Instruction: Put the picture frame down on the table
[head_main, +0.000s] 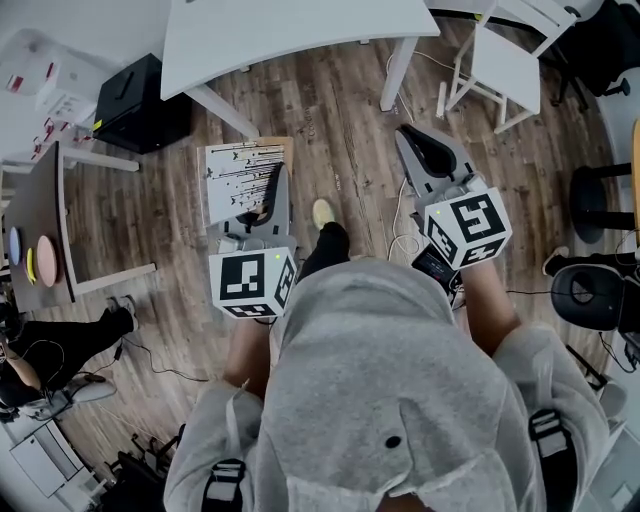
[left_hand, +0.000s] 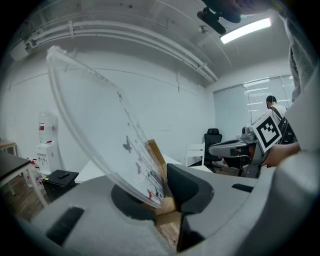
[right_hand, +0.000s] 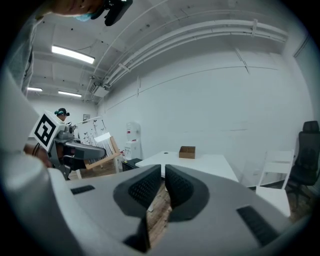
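At twelve o'clock in the head view, the white table (head_main: 300, 30) waits across open wood floor (head_main: 340, 130), with nothing in the way. The picture frame (head_main: 240, 172), its long axis pointing tableward, is clamped by its lower edge in the left gripper (head_main: 266, 200). At one o'clock, the right gripper (head_main: 418, 142) hangs closed and empty.

There are one picture frame (head_main: 238, 172) and two grippers (head_main: 264, 198) (head_main: 410, 136).
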